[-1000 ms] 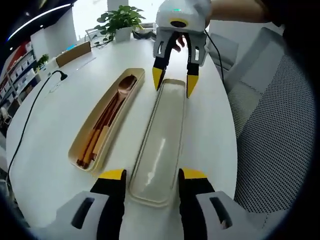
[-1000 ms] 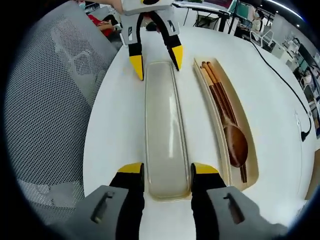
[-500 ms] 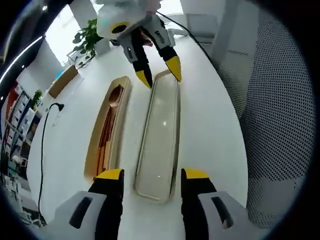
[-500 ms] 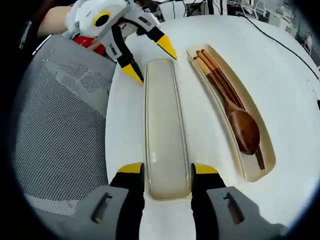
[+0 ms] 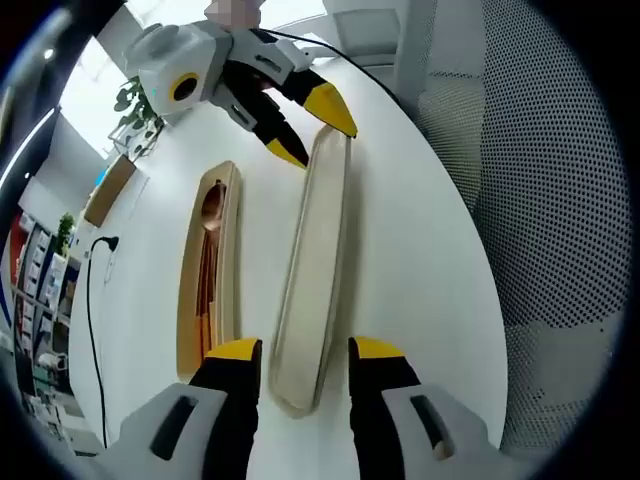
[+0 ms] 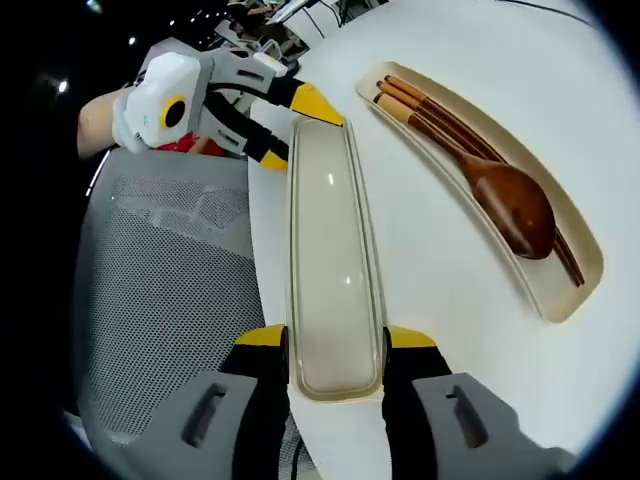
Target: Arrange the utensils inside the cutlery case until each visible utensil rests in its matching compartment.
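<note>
Both grippers hold the long lid between them: our left gripper (image 5: 300, 352) straddles one short end of the lid (image 5: 312, 250) at the bottom of the left gripper view, jaws narrowed onto its rim, while our right gripper (image 6: 335, 340) does the same at the other end, low in the right gripper view. Whether the pads truly bite or only touch the rim we cannot tell for certain, though the lid looks tilted, one long edge raised off the table (image 5: 420, 260). In each view the opposite gripper shows at the top of the frame, pinching the far end. Just beside the lid lies the open case (image 6: 575, 290), a shallow cream tray with rounded ends; inside it rest a dark wooden spoon (image 6: 515, 205) and a pair of chopsticks (image 6: 430, 115) with paler handles, laid lengthwise together. We judge the step in hand to be carrying the lid over to the case, and it calls for moving both ends at one pace, level, so the thin rim does not slip from either pinch. The lid looks like smooth, slightly glossy translucent plastic, likely slippery. A grey mesh chair (image 6: 170, 290) stands at the table's edge.
</note>
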`<state>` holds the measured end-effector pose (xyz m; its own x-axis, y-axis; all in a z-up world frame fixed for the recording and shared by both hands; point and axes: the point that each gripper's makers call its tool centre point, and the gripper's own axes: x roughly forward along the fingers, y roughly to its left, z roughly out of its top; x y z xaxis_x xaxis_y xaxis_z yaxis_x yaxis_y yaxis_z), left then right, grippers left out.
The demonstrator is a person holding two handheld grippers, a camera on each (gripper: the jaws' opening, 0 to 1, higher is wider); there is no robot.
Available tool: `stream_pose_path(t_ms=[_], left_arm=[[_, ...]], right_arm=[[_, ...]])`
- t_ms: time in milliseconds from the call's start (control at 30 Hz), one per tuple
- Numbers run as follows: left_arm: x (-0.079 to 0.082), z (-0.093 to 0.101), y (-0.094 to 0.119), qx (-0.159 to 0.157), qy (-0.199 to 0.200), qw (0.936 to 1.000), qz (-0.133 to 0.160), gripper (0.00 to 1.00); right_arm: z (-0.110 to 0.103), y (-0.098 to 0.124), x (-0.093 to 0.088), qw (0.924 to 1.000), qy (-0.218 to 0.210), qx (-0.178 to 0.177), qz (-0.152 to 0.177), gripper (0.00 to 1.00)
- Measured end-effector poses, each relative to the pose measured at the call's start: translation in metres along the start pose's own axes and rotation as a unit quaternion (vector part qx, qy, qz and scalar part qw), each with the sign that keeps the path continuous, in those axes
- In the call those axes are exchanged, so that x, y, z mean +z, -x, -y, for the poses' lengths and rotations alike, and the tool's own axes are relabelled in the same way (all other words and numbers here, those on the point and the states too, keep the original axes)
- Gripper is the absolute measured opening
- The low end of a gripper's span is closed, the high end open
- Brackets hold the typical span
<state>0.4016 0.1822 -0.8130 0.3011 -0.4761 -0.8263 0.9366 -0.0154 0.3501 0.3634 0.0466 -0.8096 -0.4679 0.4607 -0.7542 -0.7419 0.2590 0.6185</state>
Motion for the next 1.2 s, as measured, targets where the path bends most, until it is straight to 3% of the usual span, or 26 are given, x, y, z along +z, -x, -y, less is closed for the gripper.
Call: stream_pose_path(t_ms=[267,500,567,600,700,733,800,867,933,967,1067,1133,1200], left_arm=[[-0.001,0.004,-0.001,-0.017,0.004,0.9998,-0.011,0.14],[-0.001,0.004,-0.001,-0.020,-0.006,0.9996,-0.018,0.13],[-0.001,0.005,-0.001,-0.022,-0.005,0.9995,-0.021,0.13],[-0.001,0.004,0.000,-0.021,-0.002,0.9996,-0.021,0.12],[0.002,0.000,0.001,-0.022,0.006,0.9995,-0.020,0.08],[0.002,-0.001,0.002,-0.021,0.006,0.9995,-0.021,0.06],[0.003,-0.001,0.003,-0.025,0.001,0.9994,-0.025,0.05],[0.004,0.001,0.003,-0.030,0.000,0.9992,-0.027,0.04],[0.005,0.003,0.003,-0.035,0.004,0.9990,-0.028,0.04],[0.006,0.003,0.003,-0.037,0.005,0.9989,-0.028,0.04],[0.007,0.006,0.004,-0.045,0.024,0.9984,-0.026,0.04],[0.008,0.009,0.004,-0.055,0.057,0.9966,-0.023,0.04],[0.008,0.010,0.006,-0.060,0.071,0.9954,-0.023,0.04]], right_arm=[[-0.001,-0.002,-0.005,0.9999,-0.008,0.014,-0.005,0.34],[-0.002,-0.002,-0.005,0.9999,-0.002,0.006,-0.009,0.35],[0.000,-0.001,-0.004,0.9999,0.014,-0.003,-0.006,0.35],[0.007,0.001,0.001,0.9985,0.048,-0.028,0.006,0.36],[0.004,0.007,0.009,0.9958,0.070,-0.055,0.023,0.40],[0.001,0.011,0.018,0.9931,0.084,-0.066,0.048,0.38],[-0.008,0.014,0.025,0.9898,0.100,-0.076,0.068,0.36],[-0.012,0.014,0.027,0.9864,0.120,-0.089,0.070,0.39],[-0.001,0.015,0.023,0.9768,0.149,-0.145,0.051,0.41],[0.013,0.020,0.021,0.9640,0.176,-0.197,0.032,0.40],[0.021,0.022,0.016,0.9457,0.217,-0.242,0.008,0.32],[0.015,0.017,0.014,0.9495,0.207,-0.235,0.025,0.29],[0.015,0.016,0.013,0.9477,0.205,-0.243,0.033,0.29]])
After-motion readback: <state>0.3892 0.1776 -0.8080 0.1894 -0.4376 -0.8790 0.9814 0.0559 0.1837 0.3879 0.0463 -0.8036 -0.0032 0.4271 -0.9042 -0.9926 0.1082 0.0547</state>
